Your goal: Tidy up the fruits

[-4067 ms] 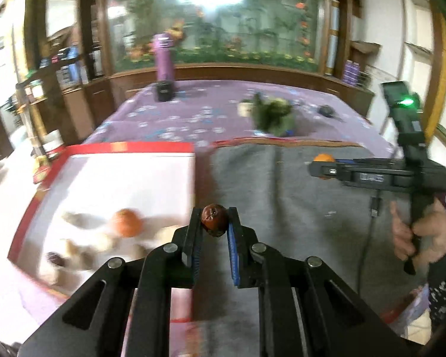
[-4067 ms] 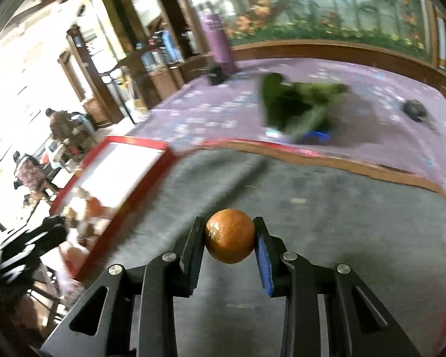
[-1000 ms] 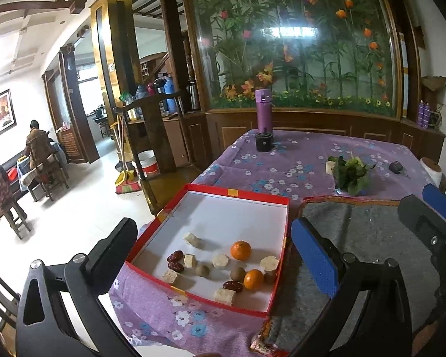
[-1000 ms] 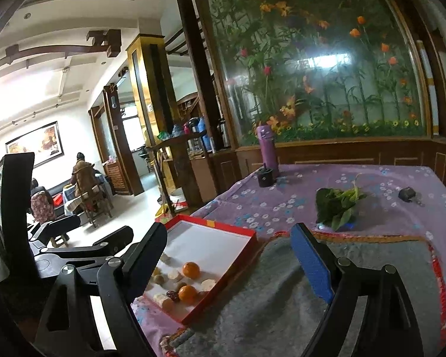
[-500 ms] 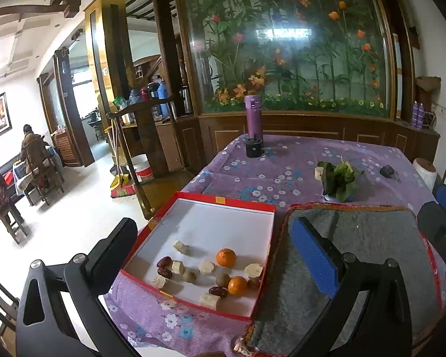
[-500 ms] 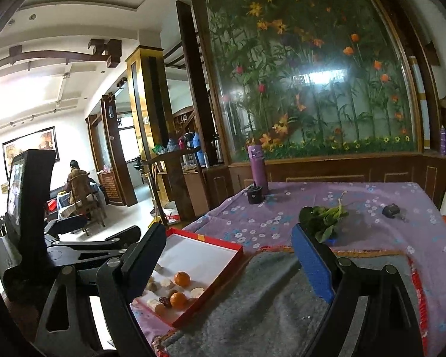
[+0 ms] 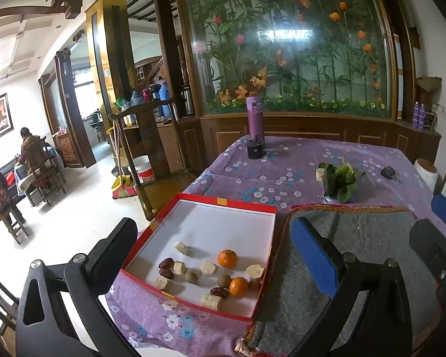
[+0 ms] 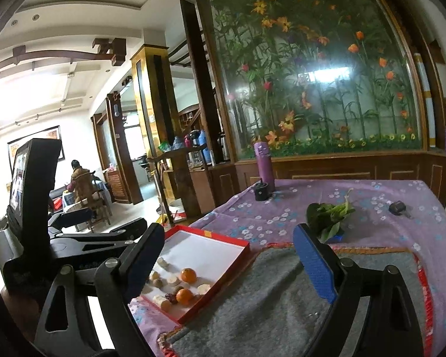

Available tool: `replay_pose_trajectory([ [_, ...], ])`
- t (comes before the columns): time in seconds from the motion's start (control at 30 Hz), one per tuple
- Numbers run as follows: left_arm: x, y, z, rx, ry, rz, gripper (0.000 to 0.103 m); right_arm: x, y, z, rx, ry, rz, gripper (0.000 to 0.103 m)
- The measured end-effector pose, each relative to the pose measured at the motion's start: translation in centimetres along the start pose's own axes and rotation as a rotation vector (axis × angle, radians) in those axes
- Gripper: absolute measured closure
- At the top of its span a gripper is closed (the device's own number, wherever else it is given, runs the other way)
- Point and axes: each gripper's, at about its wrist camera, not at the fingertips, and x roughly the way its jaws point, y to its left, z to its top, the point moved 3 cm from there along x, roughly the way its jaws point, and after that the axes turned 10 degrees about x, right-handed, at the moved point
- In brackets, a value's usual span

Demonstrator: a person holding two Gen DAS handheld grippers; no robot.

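Your left gripper (image 7: 214, 247) hangs wide open and empty, and so does your right gripper (image 8: 229, 255). Below and ahead of the left one, the red box (image 7: 246, 205) holds the fruit: two oranges (image 7: 227, 258), dates and pale pieces near its front edge. The grey mat (image 8: 267, 312) lies beside it, under your right gripper.

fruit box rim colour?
Red rim on the box, white inside, with a small yellow tab on the far edge. Clearest in the left wrist view.
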Motion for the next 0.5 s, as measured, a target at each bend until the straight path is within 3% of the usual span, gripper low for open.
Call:
replay_pose_trajectory([
  [0.5, 0.3, 1.0, -0.4, -0.017, 0.006, 0.002, 0.0, 1.2, 2.0, -1.2, -0.068, 0.028, -0.001, 0.013],
])
